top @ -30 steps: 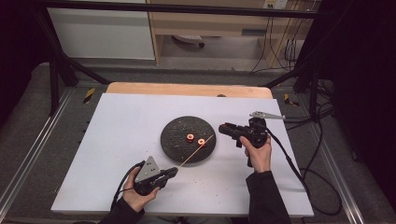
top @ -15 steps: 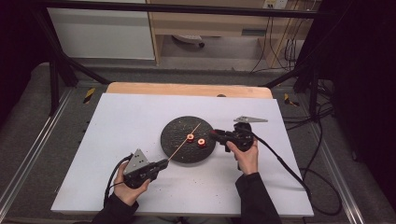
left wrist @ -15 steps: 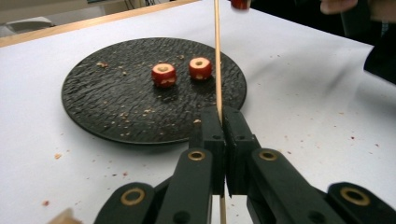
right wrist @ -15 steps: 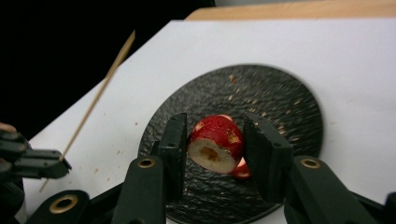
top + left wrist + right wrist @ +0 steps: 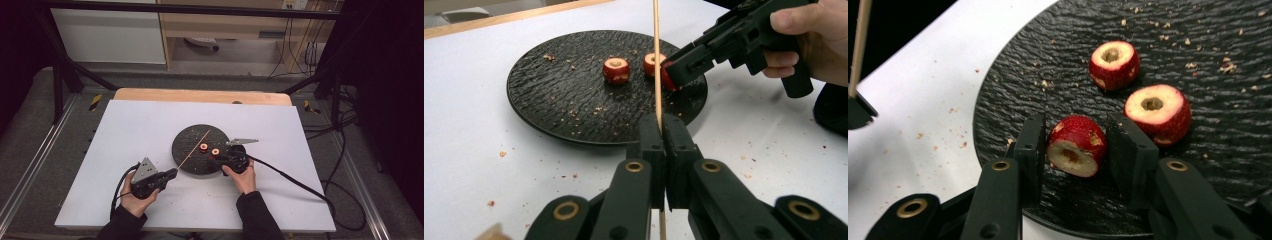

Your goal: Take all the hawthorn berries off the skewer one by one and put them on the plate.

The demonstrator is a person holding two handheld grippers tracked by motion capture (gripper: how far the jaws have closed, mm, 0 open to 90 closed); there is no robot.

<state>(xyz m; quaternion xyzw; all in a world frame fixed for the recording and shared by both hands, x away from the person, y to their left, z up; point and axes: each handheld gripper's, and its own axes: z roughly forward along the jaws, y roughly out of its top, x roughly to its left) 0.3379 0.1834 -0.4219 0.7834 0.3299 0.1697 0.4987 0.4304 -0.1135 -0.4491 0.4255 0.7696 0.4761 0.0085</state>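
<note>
We hold the wooden skewer (image 5: 656, 60) clamped in the left gripper (image 5: 663, 131), slanting over the black plate (image 5: 186, 142). Right gripper (image 5: 1075, 145) has dropped from above the bench (image 5: 125, 125) to plate level, jaws gripping 1 cored red fruit piece (image 5: 1075, 146); 2 more lie beside it. Threading looks next.

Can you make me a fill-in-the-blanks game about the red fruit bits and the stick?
The left gripper is shut on a wooden ____.
The right gripper has a red fruit piece between its ____.
The black plate carries ____ red fruit pieces in all.

Missing words: skewer; jaws; three
</note>
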